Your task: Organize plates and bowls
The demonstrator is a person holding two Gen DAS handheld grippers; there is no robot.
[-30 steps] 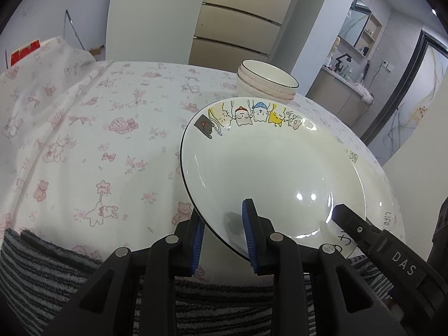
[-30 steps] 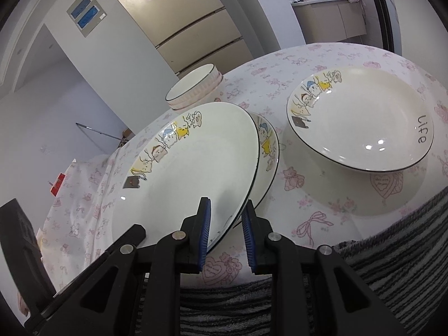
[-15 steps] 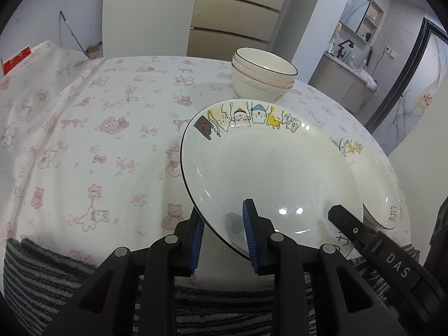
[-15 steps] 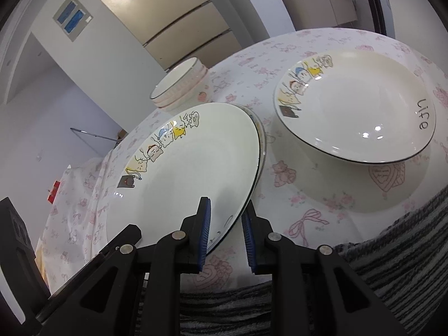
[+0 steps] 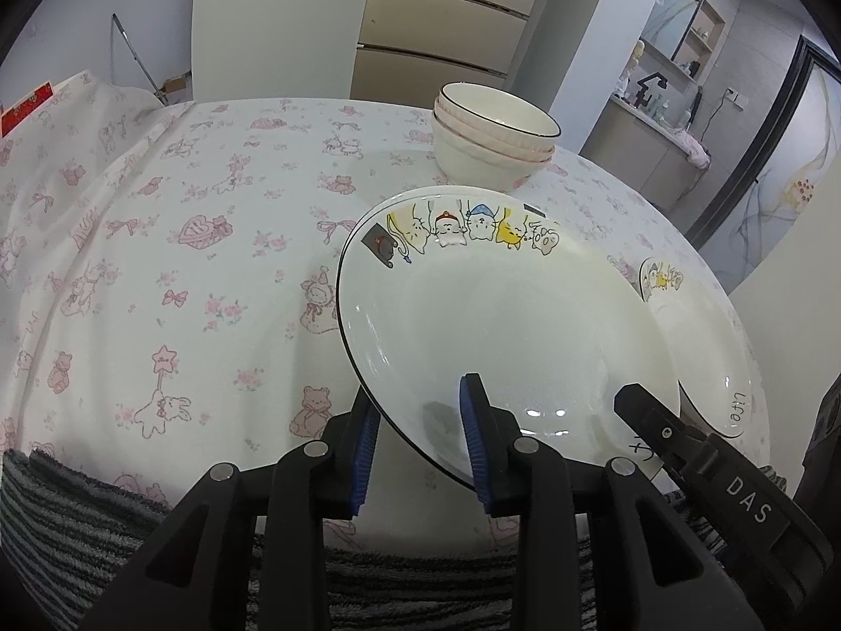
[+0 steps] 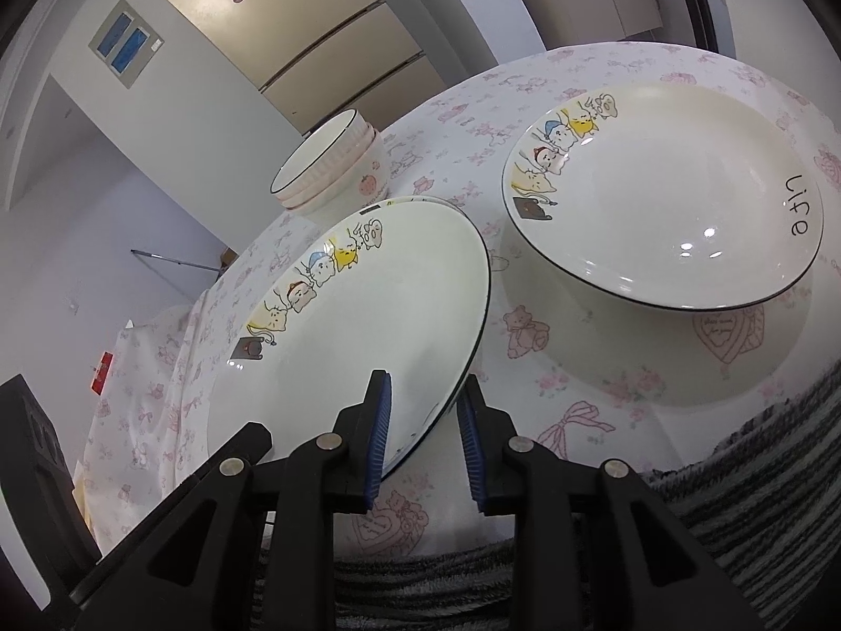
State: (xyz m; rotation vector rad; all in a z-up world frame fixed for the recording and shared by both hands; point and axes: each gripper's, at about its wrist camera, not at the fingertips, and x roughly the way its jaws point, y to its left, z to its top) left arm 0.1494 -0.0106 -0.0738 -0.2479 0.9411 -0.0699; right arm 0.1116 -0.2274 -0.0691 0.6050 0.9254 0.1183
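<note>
A white cartoon-cat plate (image 5: 504,326) is held by both grippers over a second plate, whose edge just shows beneath it (image 5: 415,194). My left gripper (image 5: 420,436) is shut on the plate's near left rim. My right gripper (image 6: 423,431) is shut on the same plate (image 6: 357,315) at its near right rim; its black finger also shows in the left wrist view (image 5: 652,420). Another plate marked "Life" (image 6: 667,194) lies to the right on the table. A stack of white bowls (image 5: 489,136) stands behind the plates.
The round table has a white cloth with pink prints (image 5: 157,263) and a grey striped towel (image 5: 79,526) at the near edge. Cabinets and a doorway lie beyond the table.
The held plate has moved left and back with both grippers, now covering the plate under it almost fully. The "Life" plate and bowls have stayed put.
</note>
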